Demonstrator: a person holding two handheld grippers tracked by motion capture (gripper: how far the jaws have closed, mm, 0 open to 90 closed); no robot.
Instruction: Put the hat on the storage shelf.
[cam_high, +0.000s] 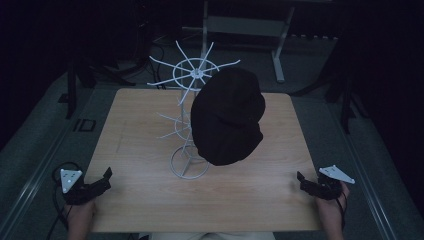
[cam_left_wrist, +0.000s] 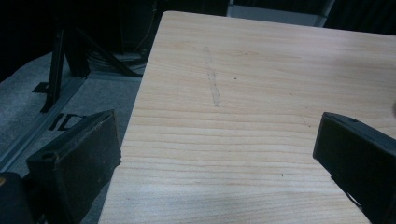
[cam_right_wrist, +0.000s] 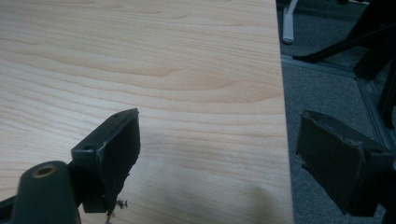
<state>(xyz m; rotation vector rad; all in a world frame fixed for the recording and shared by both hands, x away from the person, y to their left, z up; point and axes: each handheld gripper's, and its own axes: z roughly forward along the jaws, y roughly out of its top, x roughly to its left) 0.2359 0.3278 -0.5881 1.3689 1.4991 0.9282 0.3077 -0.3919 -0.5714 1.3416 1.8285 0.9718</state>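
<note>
At the tabletop's (cam_high: 150, 200) front left corner the left gripper (cam_high: 106, 176) rests, jaws apart on nothing. A white wire rack (cam_high: 186, 100) stands mid-table, a black hat (cam_high: 227, 116) hanging on it. At the front right corner the right gripper (cam_high: 301, 179) sits, jaws apart.

Pale wood-grain rectangular table (cam_high: 135, 200), faint streak near left edge. White wire tiered rack (cam_high: 187, 100) at centre. Black knitted fabric hat (cam_high: 227, 117) on rack. Grey carpet floor (cam_high: 30, 145).

A black hat (cam_high: 227, 117) hides much of the white wire rack (cam_high: 187, 107) behind it.
</note>
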